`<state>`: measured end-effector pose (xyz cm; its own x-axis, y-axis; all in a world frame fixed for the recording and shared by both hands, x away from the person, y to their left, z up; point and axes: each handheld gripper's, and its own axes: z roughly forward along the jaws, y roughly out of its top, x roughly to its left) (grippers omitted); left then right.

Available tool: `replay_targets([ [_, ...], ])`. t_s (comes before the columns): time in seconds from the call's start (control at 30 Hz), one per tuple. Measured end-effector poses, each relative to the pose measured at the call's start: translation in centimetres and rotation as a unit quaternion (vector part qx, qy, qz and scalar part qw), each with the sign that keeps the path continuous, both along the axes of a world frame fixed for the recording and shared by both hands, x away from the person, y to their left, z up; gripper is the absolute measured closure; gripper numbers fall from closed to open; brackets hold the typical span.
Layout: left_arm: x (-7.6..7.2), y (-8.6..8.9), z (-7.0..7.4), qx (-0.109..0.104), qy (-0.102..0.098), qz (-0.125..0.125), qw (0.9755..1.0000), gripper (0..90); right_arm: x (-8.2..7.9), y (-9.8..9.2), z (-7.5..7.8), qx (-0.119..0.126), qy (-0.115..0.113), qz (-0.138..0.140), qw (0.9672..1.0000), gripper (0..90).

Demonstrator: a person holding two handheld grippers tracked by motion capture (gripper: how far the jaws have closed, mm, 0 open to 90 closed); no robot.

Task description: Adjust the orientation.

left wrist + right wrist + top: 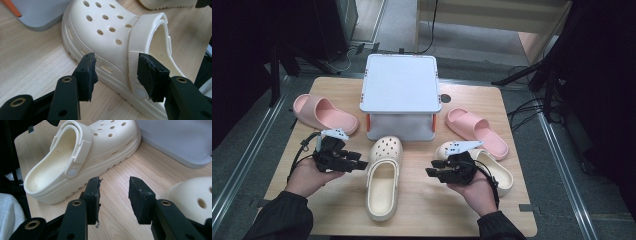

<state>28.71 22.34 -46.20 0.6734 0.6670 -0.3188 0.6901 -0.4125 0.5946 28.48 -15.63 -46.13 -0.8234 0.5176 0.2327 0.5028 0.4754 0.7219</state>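
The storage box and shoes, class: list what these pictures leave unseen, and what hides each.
- Box contents: high view, white lid covers them.
- Second cream clog: high view, the right claw and hand overlap its toe; right gripper view's edge crops it.
- Middle cream clog: heel cut by the left gripper view's edge.
- Pink slides: soles face the table.

We see a light wooden table [507, 210] with rounded corners standing on grey carpet floor [562, 165]. Metal rails [247, 150] run along the floor on either side of the table. Beyond the table's far edge, black cables [429, 30] trail across the carpet beside pale wooden furniture [512, 15], with dark stands [274, 75] at both sides.
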Motion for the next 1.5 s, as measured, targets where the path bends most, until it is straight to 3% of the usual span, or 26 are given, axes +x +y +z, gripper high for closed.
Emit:
replay_targets([
  [0.9, 1.6, -0.7, 0.1, 0.008, 0.014, -0.019, 0.9997, 48.4, -1.6, -8.1, 1.9, -0.026, -0.010, -0.059, 0.9979, 61.3],
  [1.23, 1.6, -0.5, 0.0, 0.007, 0.013, -0.018, 0.9997, 46.6, -1.8, -10.9, 1.8, -0.038, -0.011, -0.077, 0.9962, 59.4],
  [1.5, 1.6, -0.5, -0.1, 0.010, 0.016, -0.021, 0.9996, 46.1, -1.3, -12.0, 1.3, -0.044, -0.004, -0.096, 0.9943, 56.6],
])
